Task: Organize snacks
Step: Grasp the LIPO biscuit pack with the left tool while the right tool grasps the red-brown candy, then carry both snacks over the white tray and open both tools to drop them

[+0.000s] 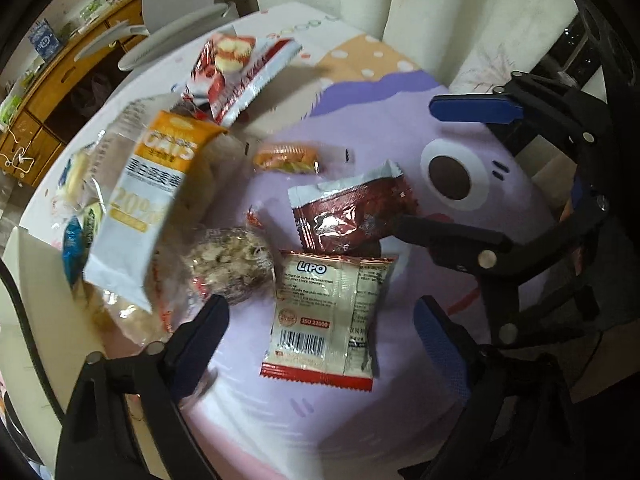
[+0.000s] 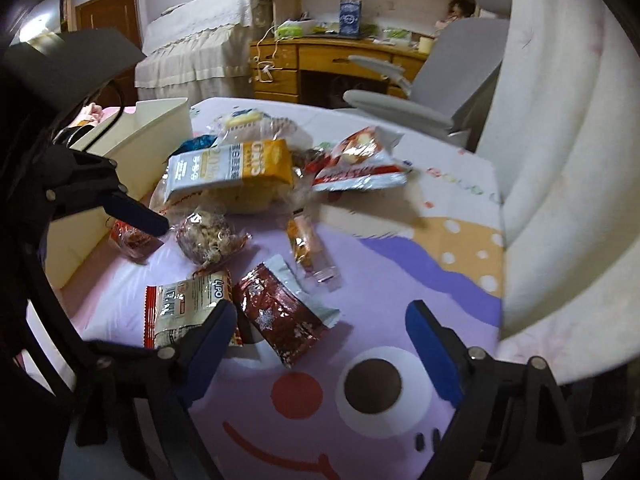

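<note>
Both the left gripper (image 1: 320,336) and right gripper (image 2: 320,340) hang with jaws spread wide, holding nothing. One Lipo packet (image 1: 326,316) lies between the left fingers and one dark red foil packet (image 2: 282,314) between the right. At eleven o'clock, one oats bag (image 1: 140,200) hides part of a blurred snack heap, its count unclear, beside one white bin (image 2: 132,148).

Both grippers' fingers (image 1: 440,344) (image 2: 432,344) apart, empty.

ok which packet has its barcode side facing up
The Lipo packet: its barcode panel faces up; the dark red foil packet beside it shows none.
</note>
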{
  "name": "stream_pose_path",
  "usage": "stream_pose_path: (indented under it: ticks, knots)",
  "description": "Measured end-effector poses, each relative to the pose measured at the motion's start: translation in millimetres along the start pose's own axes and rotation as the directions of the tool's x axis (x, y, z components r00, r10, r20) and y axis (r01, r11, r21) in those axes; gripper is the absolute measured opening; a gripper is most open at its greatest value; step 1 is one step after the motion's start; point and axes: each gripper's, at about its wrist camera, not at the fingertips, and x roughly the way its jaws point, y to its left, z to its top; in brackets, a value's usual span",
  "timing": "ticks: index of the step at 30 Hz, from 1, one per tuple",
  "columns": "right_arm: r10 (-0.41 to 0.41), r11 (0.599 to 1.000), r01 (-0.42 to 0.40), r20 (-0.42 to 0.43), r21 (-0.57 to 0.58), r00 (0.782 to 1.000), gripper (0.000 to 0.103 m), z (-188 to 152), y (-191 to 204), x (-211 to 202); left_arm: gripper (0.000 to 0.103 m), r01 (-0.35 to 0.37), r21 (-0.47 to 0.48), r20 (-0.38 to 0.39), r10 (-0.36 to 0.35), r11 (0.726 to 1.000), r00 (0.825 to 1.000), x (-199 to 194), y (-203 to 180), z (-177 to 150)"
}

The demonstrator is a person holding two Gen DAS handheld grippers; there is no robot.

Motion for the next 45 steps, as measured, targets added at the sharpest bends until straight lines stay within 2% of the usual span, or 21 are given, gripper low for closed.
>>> stream_pose_path:
  ticks: [4,7,9,11,14,19,23,25,33,40,41,43,45]
  knots:
    - [0.041,0.999,-0.041,-0.026,-0.007,0.999,0.076,-3,-2,15,0.083,0.002,-0.021,-0.005,-0.003,1.0,1.0,11,2,0]
    - [0.069,0.998,-0.069,-0.043,-0.008,0.997,0.07,-5,-1,22,0.078,-0.005,-0.001,0.014,0.005,1.0,1.0,14,1,0]
    - [0.086,0.996,-0.087,-0.054,-0.009,0.995,0.068,-5,-1,26,0.072,-0.006,0.011,0.018,0.006,1.0,1.0,15,0,0]
    - [0.107,0.994,-0.108,-0.064,-0.006,0.992,0.064,-5,-1,29,0.061,0.008,-0.005,0.016,-0.008,1.0,1.0,18,2,0]
    - [0.112,0.993,-0.114,-0.079,-0.015,0.991,0.058,-5,1,31,0.049,0.054,-0.042,-0.009,-0.054,0.998,0.998,22,7,-1]
    - [0.129,0.991,-0.132,-0.081,-0.022,0.988,0.053,-4,2,34,0.046,0.06,-0.076,-0.006,-0.061,0.995,0.998,25,12,-3]
    - [0.15,0.988,-0.153,-0.09,-0.026,0.985,0.044,-4,2,35,0.045,0.059,-0.101,-0.003,-0.06,0.993,0.998,25,15,-5]
    - [0.179,0.983,-0.182,-0.098,-0.025,0.979,0.029,-3,3,36,0.045,0.058,-0.123,0.0,-0.059,0.991,0.998,25,19,-7]
    - [0.175,0.984,-0.176,-0.107,0.002,0.979,0.022,0,11,35,0.044,0.043,-0.198,0.0,-0.044,0.979,0.999,8,35,-19]
    - [0.157,0.987,-0.15,-0.132,0.064,0.979,0.021,-1,6,27,0.044,0.036,-0.233,0.025,-0.031,0.972,0.999,-19,48,-30]
    - [0.152,0.987,-0.143,-0.134,0.074,0.979,0.021,-1,6,25,0.036,0.036,-0.242,0.028,-0.03,0.97,0.999,-24,50,-33]
    - [0.145,0.986,-0.131,-0.139,0.106,0.98,0.021,-1,5,20,0.012,0.036,-0.259,0.024,-0.031,0.965,0.999,-31,54,-38]
    - [0.141,0.983,-0.122,-0.142,0.136,0.98,0.021,-1,6,14,0.012,0.03,-0.29,0.02,-0.025,0.957,0.999,-44,60,-44]
